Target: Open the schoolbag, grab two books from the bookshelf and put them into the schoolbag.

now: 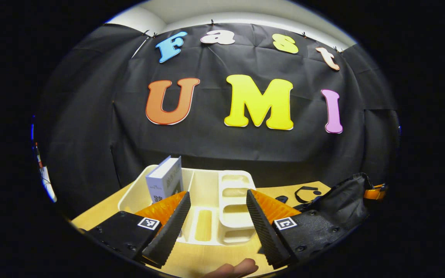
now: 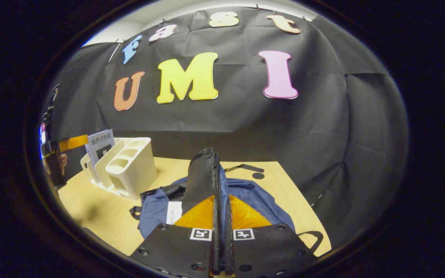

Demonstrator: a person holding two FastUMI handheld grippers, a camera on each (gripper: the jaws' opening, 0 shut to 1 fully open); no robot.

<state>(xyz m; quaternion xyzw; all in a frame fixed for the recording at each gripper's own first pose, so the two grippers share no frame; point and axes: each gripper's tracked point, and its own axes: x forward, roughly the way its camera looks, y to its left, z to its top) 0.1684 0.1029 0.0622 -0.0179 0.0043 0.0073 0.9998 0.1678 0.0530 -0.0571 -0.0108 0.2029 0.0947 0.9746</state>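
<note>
Right claw [image 2: 221,231] pinches the schoolbag [image 2: 245,197] flap upright; left claw [image 1: 216,220], spread, faces the book [image 1: 165,179] at eleven o'clock: approach squarely, grip its spine firmly.

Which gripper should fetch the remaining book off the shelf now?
Left. The left gripper is open, facing the bookshelf and its book. The right gripper is shut on the schoolbag flap, holding it up.

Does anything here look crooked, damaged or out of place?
Nothing looks damaged or spilled. One book stands slightly tilted in the white bookshelf. The right gripper is shut on the schoolbag's flap, lifting it. The left gripper is open and empty.
</note>
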